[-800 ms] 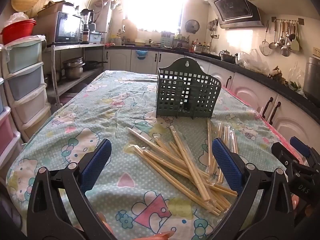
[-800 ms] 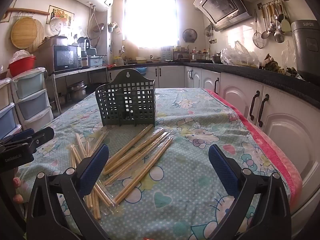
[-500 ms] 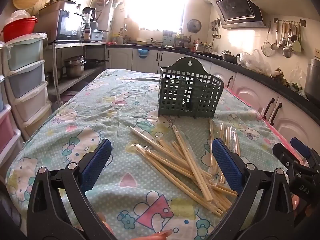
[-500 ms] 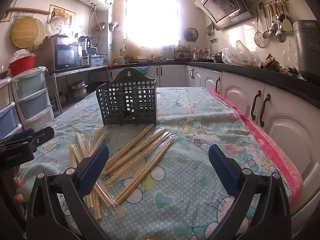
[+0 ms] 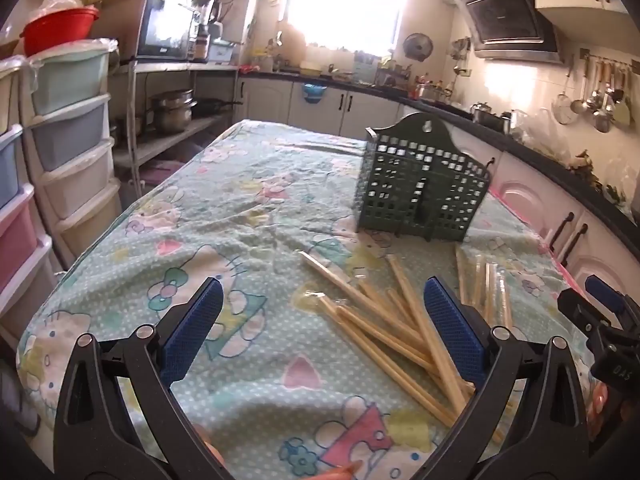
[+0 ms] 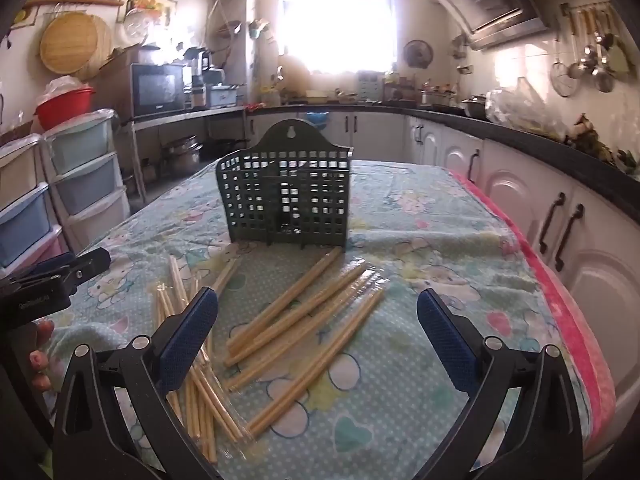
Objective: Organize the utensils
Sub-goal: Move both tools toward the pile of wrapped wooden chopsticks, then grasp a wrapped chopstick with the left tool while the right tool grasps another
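Holder (image 6: 286,196) nearer, chopsticks (image 6: 304,316) ahead of right claw (image 6: 316,336)

Green grid holder (image 6: 286,196) upright on bench; wrapped chopsticks (image 6: 304,312) lie scattered flat just in front.

Utensil holder (image 6: 286,204): dark green, square-grid lattice.
Chopsticks (image 6: 304,320): pale yellow-tan, in clear wrappers.
Tablecloth (image 5: 224,216): mint green, white polka dots, cartoon cats, hearts and flowers in pink, yellow and white.
Pink edging (image 6: 560,304): at 3 o'clock of the cloth.
Left gripper (image 5: 324,332), right gripper (image 6: 316,332): black frames, blue textured pads.
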`<state>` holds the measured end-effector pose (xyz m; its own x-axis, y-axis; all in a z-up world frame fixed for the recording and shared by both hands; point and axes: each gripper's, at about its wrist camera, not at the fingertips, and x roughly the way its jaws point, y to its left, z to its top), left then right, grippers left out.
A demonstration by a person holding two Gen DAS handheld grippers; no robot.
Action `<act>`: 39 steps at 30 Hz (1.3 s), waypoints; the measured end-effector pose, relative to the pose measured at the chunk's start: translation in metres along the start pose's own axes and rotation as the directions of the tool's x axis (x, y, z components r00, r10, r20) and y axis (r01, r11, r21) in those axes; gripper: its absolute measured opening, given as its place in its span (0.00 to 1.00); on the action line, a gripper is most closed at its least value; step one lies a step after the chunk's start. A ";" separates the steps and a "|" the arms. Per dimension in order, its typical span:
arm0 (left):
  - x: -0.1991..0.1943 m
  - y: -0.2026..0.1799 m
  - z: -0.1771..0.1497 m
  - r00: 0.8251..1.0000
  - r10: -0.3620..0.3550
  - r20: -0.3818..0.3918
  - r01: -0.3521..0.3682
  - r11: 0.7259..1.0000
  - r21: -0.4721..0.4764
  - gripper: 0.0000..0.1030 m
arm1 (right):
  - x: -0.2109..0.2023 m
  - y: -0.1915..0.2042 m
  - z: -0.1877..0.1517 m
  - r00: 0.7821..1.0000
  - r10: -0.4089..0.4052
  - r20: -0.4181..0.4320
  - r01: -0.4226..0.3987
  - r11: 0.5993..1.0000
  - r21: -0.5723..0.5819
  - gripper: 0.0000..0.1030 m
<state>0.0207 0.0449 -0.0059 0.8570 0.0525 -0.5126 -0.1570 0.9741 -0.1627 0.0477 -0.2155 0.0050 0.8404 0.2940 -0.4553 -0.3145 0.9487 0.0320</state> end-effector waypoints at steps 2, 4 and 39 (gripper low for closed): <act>0.002 0.004 0.003 1.000 0.013 -0.006 -0.013 1.000 -0.004 0.90 | 0.007 0.002 0.005 0.999 0.028 -0.017 -0.028 1.000 -0.007 0.94; 0.006 0.008 0.007 1.000 0.026 -0.015 -0.026 1.000 -0.004 0.90 | 0.015 0.003 0.010 0.998 0.042 -0.036 -0.042 0.999 -0.012 0.94; 0.145 0.036 0.038 0.849 -0.280 -0.449 0.169 0.947 -0.272 0.66 | 0.162 -0.025 0.046 0.926 0.131 -0.355 -0.051 0.973 0.226 0.59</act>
<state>0.1583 0.0955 -0.0543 0.5510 -0.3270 -0.7677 -0.1376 0.8718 -0.4701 0.2124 -0.1862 -0.0285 0.5803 0.3549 -0.7330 -0.2489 0.9343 0.2553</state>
